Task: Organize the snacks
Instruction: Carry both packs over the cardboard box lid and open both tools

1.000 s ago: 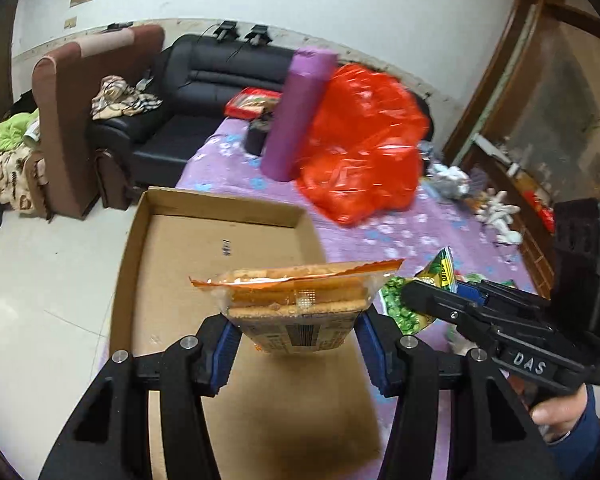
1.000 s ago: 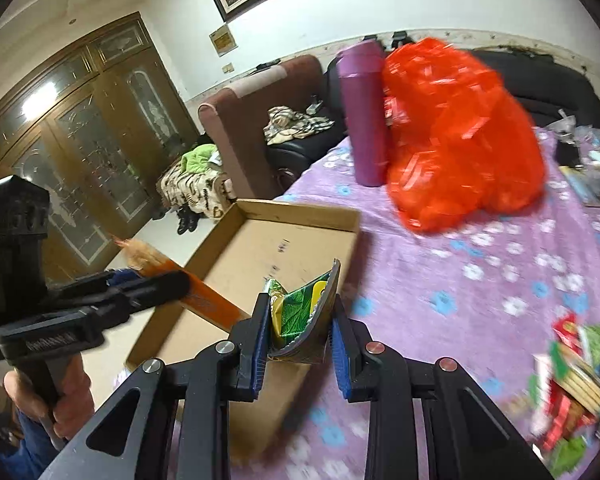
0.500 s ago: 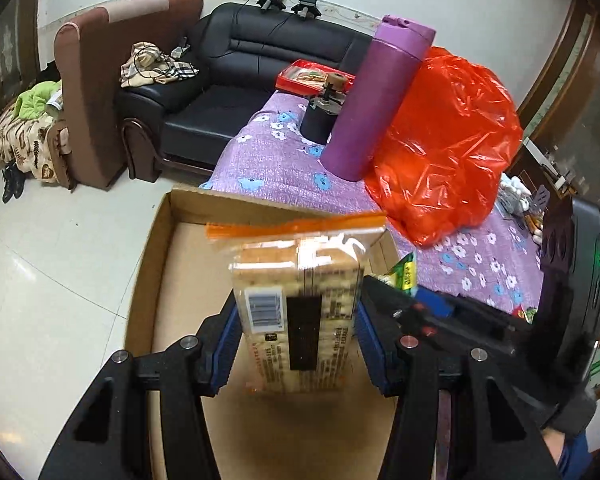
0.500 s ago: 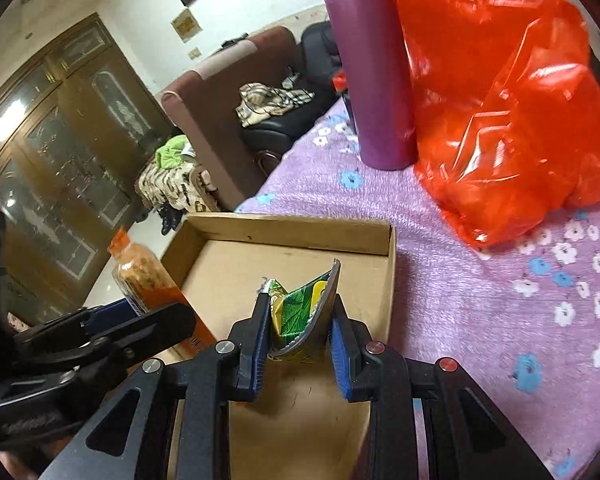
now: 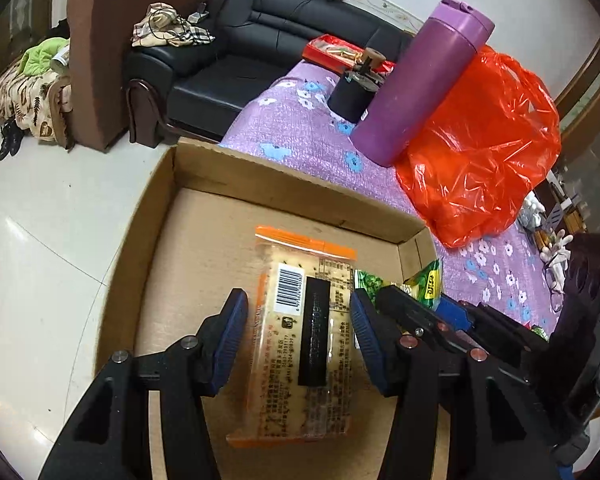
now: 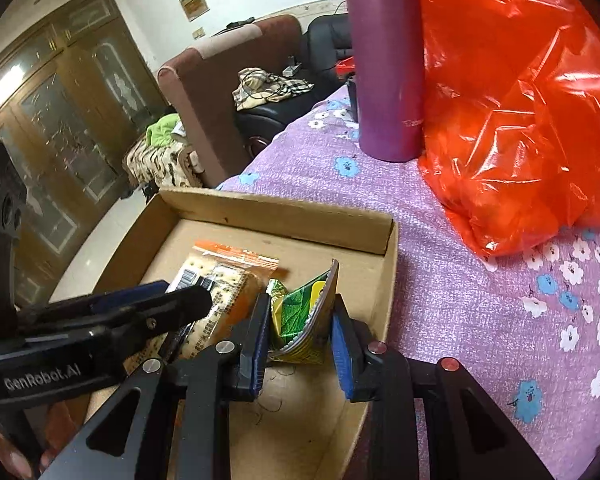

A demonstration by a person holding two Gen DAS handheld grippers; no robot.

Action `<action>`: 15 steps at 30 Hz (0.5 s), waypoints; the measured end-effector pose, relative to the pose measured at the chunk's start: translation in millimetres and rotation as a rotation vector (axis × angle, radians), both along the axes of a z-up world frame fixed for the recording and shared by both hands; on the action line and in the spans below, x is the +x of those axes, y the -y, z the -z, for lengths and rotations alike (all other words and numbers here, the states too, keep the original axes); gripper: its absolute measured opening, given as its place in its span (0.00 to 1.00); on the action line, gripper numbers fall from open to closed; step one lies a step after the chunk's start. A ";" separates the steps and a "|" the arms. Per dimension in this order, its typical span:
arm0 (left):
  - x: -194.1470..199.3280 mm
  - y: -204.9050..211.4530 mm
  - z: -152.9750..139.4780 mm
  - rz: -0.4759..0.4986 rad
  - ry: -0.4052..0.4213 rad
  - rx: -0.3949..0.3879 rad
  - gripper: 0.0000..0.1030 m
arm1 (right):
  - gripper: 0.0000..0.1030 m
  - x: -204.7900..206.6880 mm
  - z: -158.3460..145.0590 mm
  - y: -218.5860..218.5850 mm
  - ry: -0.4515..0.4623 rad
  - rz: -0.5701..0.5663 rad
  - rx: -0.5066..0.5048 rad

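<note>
**Two snacks over the cardboard box**

Your left gripper (image 5: 300,332) is spread wide: both blue pads stand clear of the cracker packet (image 5: 300,344), which lies flat between them on the floor of the cardboard box (image 5: 284,188), barcode side up. Your right gripper (image 6: 300,332) is just beside it, inside the right part of the box, and it pinches a green snack packet (image 6: 304,312) between its pads, above the box floor. Behind the box, on the purple flowered cloth (image 6: 480,320), a purple bottle (image 6: 384,64) stands upright and touches a red plastic bag (image 6: 516,112).
</note>
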State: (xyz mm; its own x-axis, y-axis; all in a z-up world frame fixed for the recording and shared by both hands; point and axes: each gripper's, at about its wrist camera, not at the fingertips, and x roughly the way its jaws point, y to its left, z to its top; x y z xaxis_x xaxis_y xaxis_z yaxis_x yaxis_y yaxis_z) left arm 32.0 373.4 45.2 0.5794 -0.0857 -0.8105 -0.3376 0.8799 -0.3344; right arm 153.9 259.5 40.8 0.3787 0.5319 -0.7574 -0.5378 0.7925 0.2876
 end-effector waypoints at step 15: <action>-24.1 1.1 -2.9 0.005 0.049 -0.021 0.67 | 0.31 -5.8 -0.4 33.5 -0.029 0.079 -0.074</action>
State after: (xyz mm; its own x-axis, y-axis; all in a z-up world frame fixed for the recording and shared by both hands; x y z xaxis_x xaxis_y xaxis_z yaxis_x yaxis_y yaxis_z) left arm 7.8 372.3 48.1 0.6180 -0.1053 -0.7791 -0.3160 0.8742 -0.3688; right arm 148.2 226.0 41.2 0.3946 0.4433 -0.8048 -0.4655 0.8517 0.2408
